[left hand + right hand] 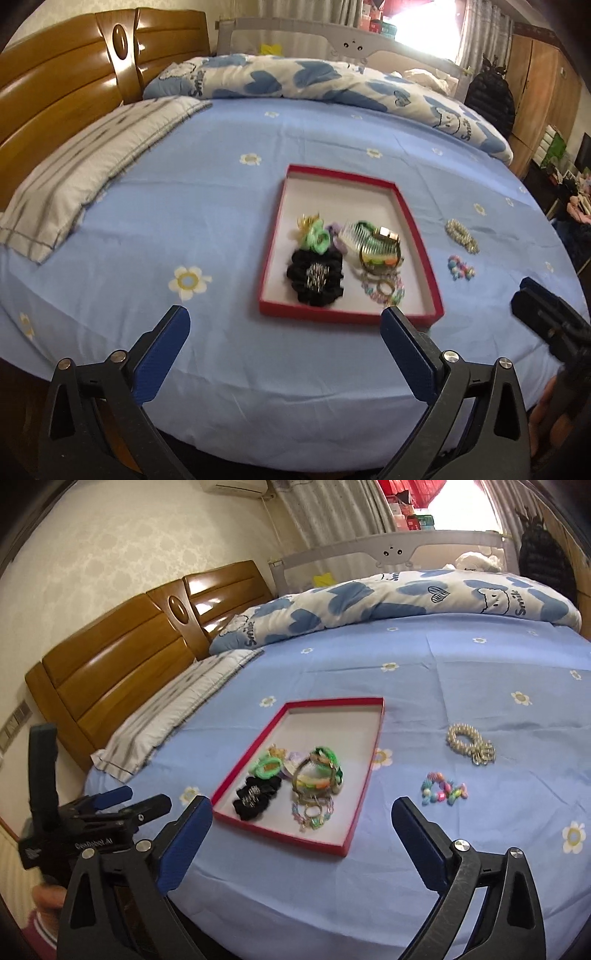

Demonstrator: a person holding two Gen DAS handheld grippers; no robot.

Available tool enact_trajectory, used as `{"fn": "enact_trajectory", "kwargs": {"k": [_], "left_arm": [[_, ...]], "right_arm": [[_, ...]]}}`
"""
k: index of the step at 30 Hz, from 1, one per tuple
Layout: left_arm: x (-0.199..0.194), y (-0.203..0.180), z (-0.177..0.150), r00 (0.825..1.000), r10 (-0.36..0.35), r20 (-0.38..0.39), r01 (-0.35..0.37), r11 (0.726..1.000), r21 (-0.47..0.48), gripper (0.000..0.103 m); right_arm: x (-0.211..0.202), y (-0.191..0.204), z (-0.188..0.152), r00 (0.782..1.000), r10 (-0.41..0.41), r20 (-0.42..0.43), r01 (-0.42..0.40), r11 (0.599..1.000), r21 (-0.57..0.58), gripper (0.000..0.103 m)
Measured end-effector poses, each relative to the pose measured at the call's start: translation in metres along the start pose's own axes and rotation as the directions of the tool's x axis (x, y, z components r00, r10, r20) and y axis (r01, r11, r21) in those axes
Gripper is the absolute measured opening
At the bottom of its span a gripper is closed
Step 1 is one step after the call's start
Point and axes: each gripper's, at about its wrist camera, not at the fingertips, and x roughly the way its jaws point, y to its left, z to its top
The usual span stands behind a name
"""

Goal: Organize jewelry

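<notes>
Left gripper (286,321): 2 blue-padded fingers (162,354) splayed wide at bottom of its frame, nothing between, tilted downward

Right gripper (301,812): jaws spread wide at bottom of its frame, empty, angled down

Hand (46,895) partly visible, lower left of right view

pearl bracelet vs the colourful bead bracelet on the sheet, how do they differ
The pearl bracelet is pale cream with a metallic charm cluster at one end; the colourful bead bracelet mixes pink, green and blue beads. The pearl bracelet looks larger and lies farther from the camera; the colourful bead bracelet lies nearer, closer to the red tray. Both lie on the blue sheet, outside the tray, untouched.
</notes>
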Motion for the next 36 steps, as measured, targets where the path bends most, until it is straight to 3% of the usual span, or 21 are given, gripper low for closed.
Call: {"fn": "enact_trajectory", "kwargs": {"k": [6,11,26,36], "left_arm": [[0.014,-0.003,-0.023,0.999,0.014,-0.033,-0.014,1.000,-0.006,0.103],[0.017,-0.003,-0.032,0.999,0.054,-0.007,-0.054,0.998,-0.009,0.103],[0.016,-0.019,-0.045,0.995,0.078,0.057,-0.081,0.994,0.068,0.103],[0.015,-0.021,-0.043,0.995,0.080,0.061,-0.085,0.994,0.072,0.103]], "right_arm": [[0.020,0.002,-0.033,0.999,-0.051,-0.019,0.050,0.998,-0.035,0.099],[0.026,0.002,-0.050,0.997,-0.072,-0.018,0.072,0.997,-0.036,0.099],[0.034,-0.004,-0.064,0.996,-0.086,-0.025,0.086,0.996,-0.031,0.099],[0.029,-0.006,-0.061,0.996,-0.091,0.002,0.091,0.996,-0.025,0.099]]}}
